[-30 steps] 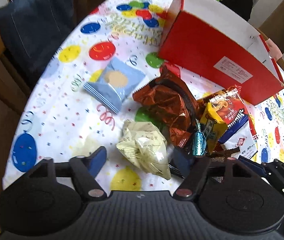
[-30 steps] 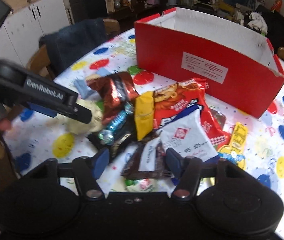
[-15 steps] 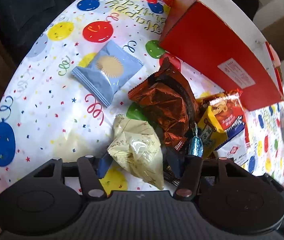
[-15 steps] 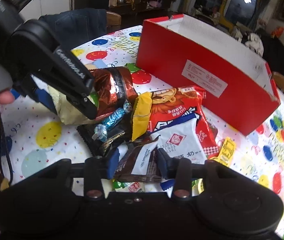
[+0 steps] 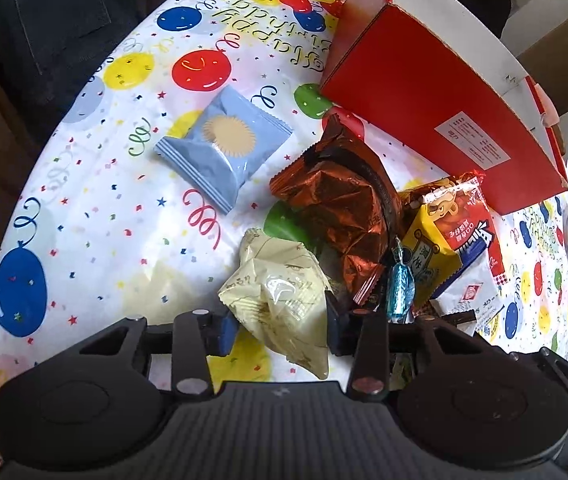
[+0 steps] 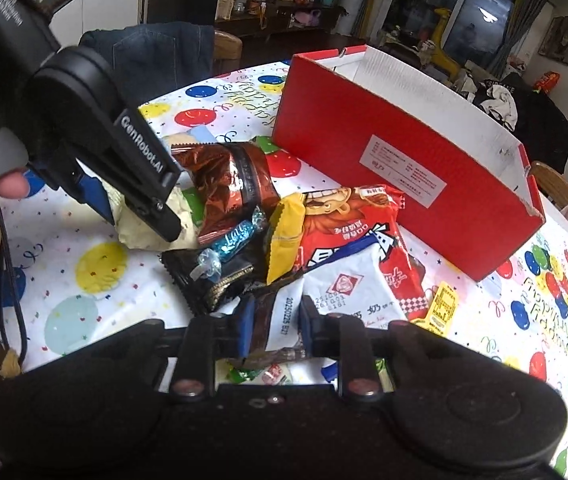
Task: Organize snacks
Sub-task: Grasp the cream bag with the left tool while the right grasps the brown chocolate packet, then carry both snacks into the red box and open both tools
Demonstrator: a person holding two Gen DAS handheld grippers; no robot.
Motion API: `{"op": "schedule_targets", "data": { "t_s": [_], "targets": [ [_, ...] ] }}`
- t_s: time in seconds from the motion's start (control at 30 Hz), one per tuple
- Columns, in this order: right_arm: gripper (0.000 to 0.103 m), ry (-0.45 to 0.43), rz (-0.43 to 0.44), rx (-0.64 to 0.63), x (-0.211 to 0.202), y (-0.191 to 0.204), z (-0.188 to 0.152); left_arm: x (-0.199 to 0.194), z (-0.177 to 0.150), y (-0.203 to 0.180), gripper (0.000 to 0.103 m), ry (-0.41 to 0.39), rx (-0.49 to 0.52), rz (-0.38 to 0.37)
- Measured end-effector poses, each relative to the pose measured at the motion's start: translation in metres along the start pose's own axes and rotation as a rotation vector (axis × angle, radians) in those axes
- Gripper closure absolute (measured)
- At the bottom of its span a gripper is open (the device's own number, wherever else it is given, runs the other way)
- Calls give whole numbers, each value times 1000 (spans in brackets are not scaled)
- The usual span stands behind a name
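Crowding both gripped packets: foil bag, red box

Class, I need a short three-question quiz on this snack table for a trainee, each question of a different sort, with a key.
1. True or false: the light blue packet lies apart from the snack pile.
2. Which snack sits between the left tool's fingers? A) cream packet B) copper foil bag C) blue wrapped candy
3. Fill in: the right tool is closed on a ____ and white packet.

Key: 1 true; 2 A; 3 brown. The red box looks empty where its inside shows.
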State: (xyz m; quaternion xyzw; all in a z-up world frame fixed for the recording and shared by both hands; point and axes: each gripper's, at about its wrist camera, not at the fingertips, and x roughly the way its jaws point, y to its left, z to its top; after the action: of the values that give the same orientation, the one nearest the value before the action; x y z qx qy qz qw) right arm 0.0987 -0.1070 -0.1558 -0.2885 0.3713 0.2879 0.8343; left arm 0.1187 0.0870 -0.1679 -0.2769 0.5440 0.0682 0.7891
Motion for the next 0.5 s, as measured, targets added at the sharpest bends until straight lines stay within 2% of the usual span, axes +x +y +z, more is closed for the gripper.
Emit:
{"op": "schedule_targets", "data": {
  "t_s": [0.17, 0.5],
  "targets": [
    [82, -10, 12, 53, -11, -4, -2, -11, -7, 0, 62, -19, 24, -8],
    [82, -51, 80, 282, -43, -36, 3, -50, -18, -15, 62, -104, 120, 6]
  ]
}}
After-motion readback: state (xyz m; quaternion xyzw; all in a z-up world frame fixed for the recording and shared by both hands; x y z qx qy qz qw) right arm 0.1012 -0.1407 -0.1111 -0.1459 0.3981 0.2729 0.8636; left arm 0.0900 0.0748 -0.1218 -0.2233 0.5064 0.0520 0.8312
